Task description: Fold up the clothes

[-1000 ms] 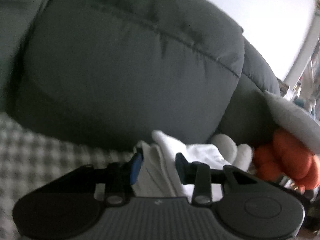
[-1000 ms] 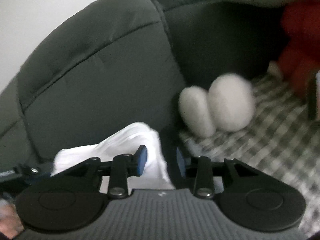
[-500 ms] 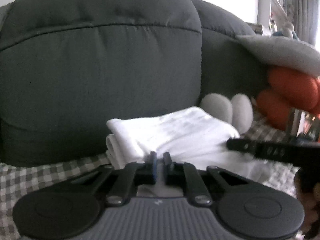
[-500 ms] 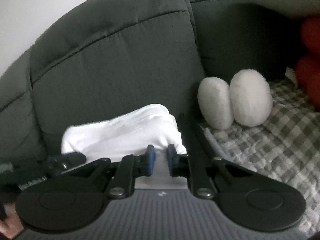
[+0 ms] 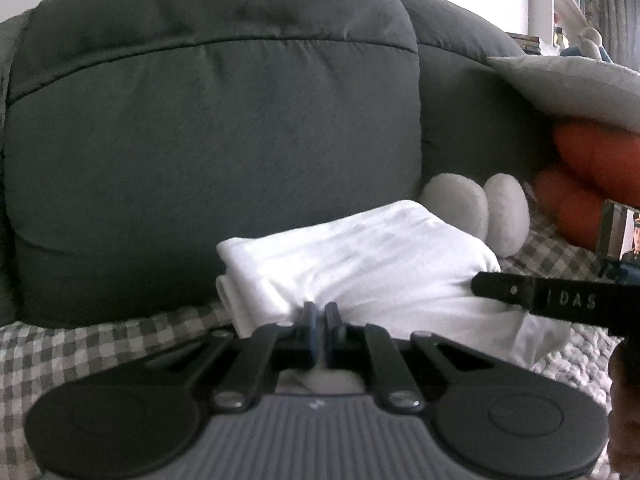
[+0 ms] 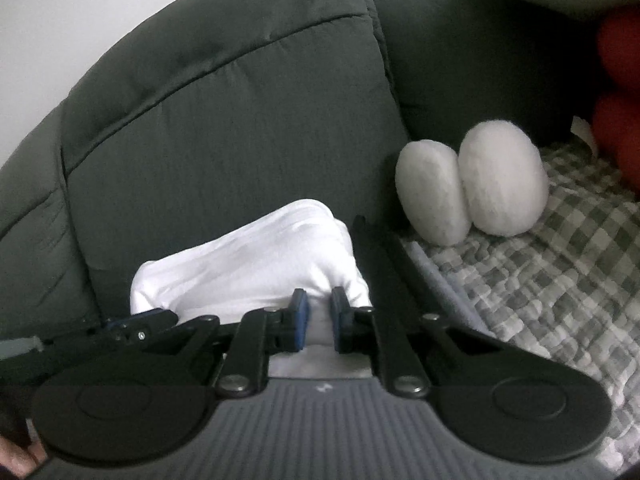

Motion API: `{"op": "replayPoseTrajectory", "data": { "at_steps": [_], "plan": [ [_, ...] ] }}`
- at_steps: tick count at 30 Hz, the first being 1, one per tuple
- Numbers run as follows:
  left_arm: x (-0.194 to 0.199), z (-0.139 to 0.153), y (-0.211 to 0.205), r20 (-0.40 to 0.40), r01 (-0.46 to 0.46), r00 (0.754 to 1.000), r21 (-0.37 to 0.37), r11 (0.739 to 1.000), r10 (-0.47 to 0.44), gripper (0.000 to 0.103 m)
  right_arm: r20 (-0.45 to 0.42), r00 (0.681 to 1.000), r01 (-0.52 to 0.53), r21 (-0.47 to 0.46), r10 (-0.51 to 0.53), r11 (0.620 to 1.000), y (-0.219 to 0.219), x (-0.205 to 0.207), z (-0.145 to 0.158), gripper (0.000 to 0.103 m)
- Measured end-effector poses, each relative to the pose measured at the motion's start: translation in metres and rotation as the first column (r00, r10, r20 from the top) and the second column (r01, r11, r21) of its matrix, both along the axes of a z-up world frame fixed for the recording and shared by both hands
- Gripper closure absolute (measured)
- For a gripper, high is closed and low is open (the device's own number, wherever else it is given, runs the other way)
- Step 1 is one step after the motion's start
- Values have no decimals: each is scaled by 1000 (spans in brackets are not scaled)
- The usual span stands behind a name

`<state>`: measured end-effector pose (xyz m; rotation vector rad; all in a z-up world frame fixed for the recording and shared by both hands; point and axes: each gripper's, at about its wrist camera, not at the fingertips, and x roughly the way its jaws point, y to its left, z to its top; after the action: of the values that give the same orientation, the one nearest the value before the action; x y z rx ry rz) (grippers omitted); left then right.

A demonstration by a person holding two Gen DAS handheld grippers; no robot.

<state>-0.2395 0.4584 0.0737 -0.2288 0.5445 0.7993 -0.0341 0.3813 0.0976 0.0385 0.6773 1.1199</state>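
Note:
A white folded garment [image 5: 360,264] lies on the checked sofa seat against the dark grey back cushion; the right wrist view shows this garment [image 6: 248,268] too. My left gripper [image 5: 320,322] is shut on its near edge, where the creases run together. My right gripper [image 6: 319,320] holds a thicker bunch of the same cloth between its blue pads [image 6: 300,312]. One black finger of the right gripper [image 5: 560,300] crosses the garment's right side in the left wrist view. In the right wrist view the left gripper [image 6: 140,326] sits at the garment's left end.
Two white fluffy oval cushions [image 6: 472,188] stand just right of the garment. Orange-red knotted cushions [image 5: 592,184] and a light grey pillow [image 5: 568,84] fill the right corner. The checked cover [image 6: 540,264] spreads to the right. A hand [image 6: 16,456] shows at the lower left edge.
Both grippers stood open around the cloth a second ago and have since shut on it. The views have levelled and pulled back, showing the whole folded garment.

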Motion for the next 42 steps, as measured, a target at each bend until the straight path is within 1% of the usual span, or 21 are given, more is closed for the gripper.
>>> {"op": "replayPoseTrajectory", "data": {
  "at_steps": [2,5,8,12,14,17,23,27,30,31,32,35,37,40,42],
  "plan": [
    [4,-1,-1,-8,-3,1000,11,1000,3,96,-5,1000,-1,6,1,1000,0,1,-1,91],
    [4,0,1,-4,-11,1000,2,1000,11,96,-14,1000,-3,15,3,1000,-1,2,-2,91],
    [5,0,0,-11,-12,1000,11,1000,12,96,-22,1000,-5,23,5,1000,-2,3,-3,92],
    [4,9,1,4,-21,1000,-20,1000,21,96,-10,1000,-3,21,3,1000,-2,1,-3,92],
    [3,19,-9,9,-13,1000,12,1000,13,96,0,1000,4,16,-4,1000,-1,-1,-3,92],
    [2,22,-22,-1,1,1000,40,999,-1,96,-5,1000,8,19,-8,1000,-2,1,-3,92],
    [6,3,-21,-25,-15,1000,68,998,17,96,8,1000,7,18,-8,1000,-1,-3,-3,91],
    [4,4,-16,-17,-22,1000,42,999,23,96,16,1000,9,16,-10,1000,-3,-6,2,91],
    [3,4,-13,-16,-26,1000,34,999,26,96,5,1000,-8,18,7,1000,-11,-11,12,86],
    [3,4,-13,-13,-27,1000,30,999,27,96,8,1000,-22,15,22,1000,-14,-13,15,80],
    [2,3,-13,-9,-28,1000,27,999,28,96,16,999,-42,8,42,999,-17,-16,19,78],
    [1,3,-13,-6,-23,1000,22,999,24,96,30,995,-97,-35,98,995,-21,-24,23,78],
    [0,4,-14,-5,-18,1000,18,1000,18,96,8,994,-108,-64,109,992,-21,-24,18,80],
    [-2,5,-15,-3,-10,1000,9,1000,10,96,-47,993,-106,-49,104,993,-24,-18,11,81],
    [-4,9,-15,-9,-4,1000,5,1000,4,96,-64,992,-110,-50,106,993,-26,-17,11,81]
  ]
}}
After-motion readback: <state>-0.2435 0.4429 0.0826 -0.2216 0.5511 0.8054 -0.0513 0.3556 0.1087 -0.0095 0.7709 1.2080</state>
